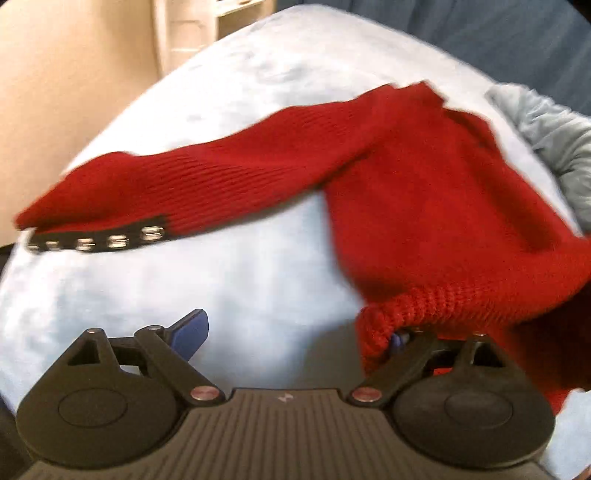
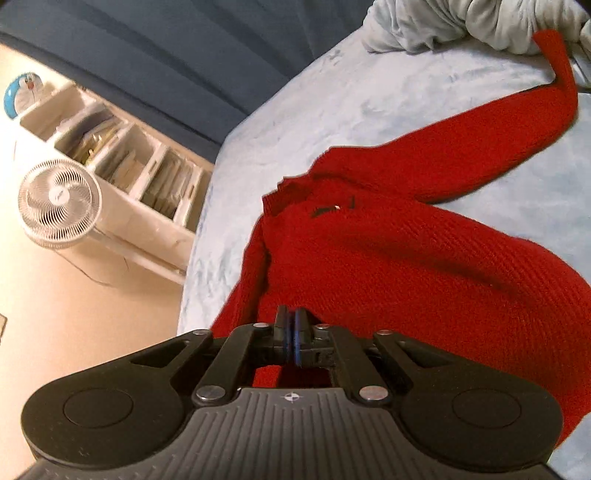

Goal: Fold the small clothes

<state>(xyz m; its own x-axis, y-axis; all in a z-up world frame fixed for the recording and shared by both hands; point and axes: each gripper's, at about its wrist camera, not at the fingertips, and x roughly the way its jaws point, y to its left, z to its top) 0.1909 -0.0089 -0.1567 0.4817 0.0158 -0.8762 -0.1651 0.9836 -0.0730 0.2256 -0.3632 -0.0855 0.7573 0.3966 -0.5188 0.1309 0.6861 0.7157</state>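
1. A red knitted sweater (image 1: 424, 192) is lying spread on a bed covered by a pale blue sheet (image 1: 229, 280).
2. One sleeve (image 1: 192, 184) is stretching out to the left in the left wrist view; a black strip with metal studs (image 1: 99, 240) is showing at its cuff.
3. The left claw (image 1: 299, 332) is standing spread wide. Its left blue pad (image 1: 192, 332) is hanging over bare sheet, while the ribbed hem (image 1: 391, 317) of the sweater is draping over its right finger; the pads are not pressing on it.
4. The right claw (image 2: 291, 339) is pressed together at the near edge of the sweater; whether cloth is pinched between its pads cannot be told.
5. A grey bundle of cloth (image 2: 461, 22) is lying at the far side of the bed.
6. Beyond the bed, a white fan (image 2: 59, 203) is standing beside a white shelf (image 2: 122, 155) on the floor.
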